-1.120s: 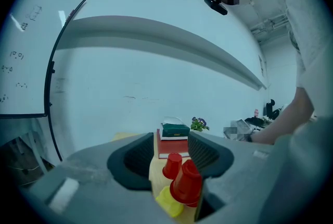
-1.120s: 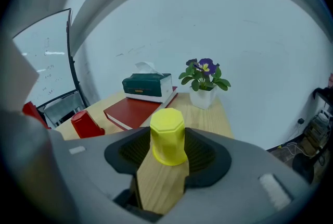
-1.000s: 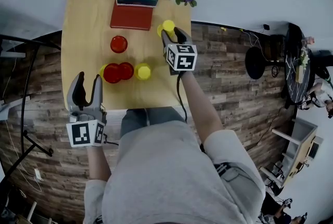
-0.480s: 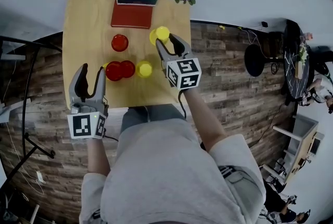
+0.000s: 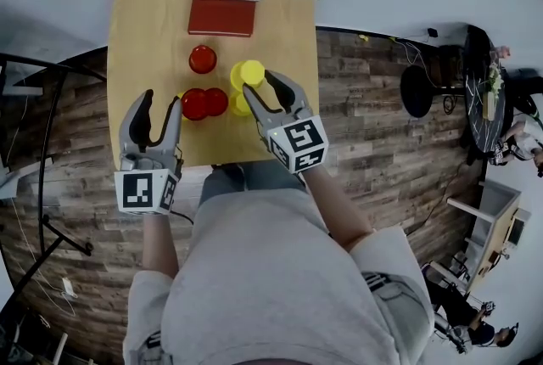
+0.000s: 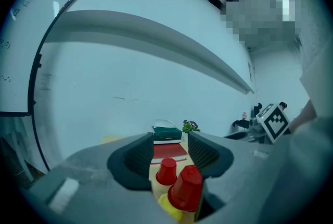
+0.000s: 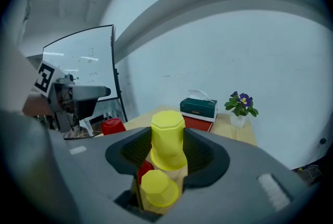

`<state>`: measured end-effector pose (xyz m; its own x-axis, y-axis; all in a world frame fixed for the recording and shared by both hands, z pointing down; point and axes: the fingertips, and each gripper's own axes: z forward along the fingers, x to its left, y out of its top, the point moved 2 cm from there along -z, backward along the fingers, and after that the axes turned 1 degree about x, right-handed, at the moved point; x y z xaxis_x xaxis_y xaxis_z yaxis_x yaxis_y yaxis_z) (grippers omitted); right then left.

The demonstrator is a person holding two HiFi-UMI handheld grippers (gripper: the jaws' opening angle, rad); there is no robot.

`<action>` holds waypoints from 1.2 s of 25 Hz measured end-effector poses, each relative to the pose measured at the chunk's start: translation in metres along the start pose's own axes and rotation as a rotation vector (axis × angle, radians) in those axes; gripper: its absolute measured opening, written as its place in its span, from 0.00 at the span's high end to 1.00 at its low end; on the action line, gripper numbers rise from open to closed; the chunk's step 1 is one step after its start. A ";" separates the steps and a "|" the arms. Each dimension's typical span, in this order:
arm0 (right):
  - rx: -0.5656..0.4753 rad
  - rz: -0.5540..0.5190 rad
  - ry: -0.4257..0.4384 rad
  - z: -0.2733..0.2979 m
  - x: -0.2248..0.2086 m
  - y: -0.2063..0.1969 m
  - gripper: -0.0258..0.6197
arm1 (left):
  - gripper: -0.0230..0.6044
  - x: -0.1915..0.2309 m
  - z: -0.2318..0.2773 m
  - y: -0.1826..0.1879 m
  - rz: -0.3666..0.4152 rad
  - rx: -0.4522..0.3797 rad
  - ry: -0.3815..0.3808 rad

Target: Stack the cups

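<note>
Gripping the yellow cup [image 7: 167,137] by its side wall, the right tongs [image 5: 260,81] should press gently, as it seems light and thin; the left tongs [image 5: 161,97] are open.

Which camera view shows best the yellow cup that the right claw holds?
The right gripper view: the yellow cup stands upside down, large and close, between the jaws of the right claw, which grip it. The head view shows it only small, from above. The left gripper view does not show it.
</note>
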<state>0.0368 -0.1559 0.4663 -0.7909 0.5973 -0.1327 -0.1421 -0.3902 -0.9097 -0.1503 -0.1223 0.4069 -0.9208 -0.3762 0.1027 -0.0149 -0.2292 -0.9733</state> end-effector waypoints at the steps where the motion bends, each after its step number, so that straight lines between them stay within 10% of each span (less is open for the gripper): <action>1: 0.005 0.000 0.007 -0.001 0.006 -0.003 0.66 | 0.62 0.000 -0.001 -0.001 0.000 0.001 -0.004; 30: 0.052 -0.059 0.061 -0.006 0.064 -0.040 0.66 | 0.88 0.014 -0.033 -0.009 0.012 0.002 0.058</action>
<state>-0.0044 -0.0984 0.4916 -0.7428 0.6612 -0.1050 -0.2193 -0.3886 -0.8949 -0.1764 -0.0959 0.4102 -0.9420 -0.3261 0.0788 -0.0031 -0.2264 -0.9740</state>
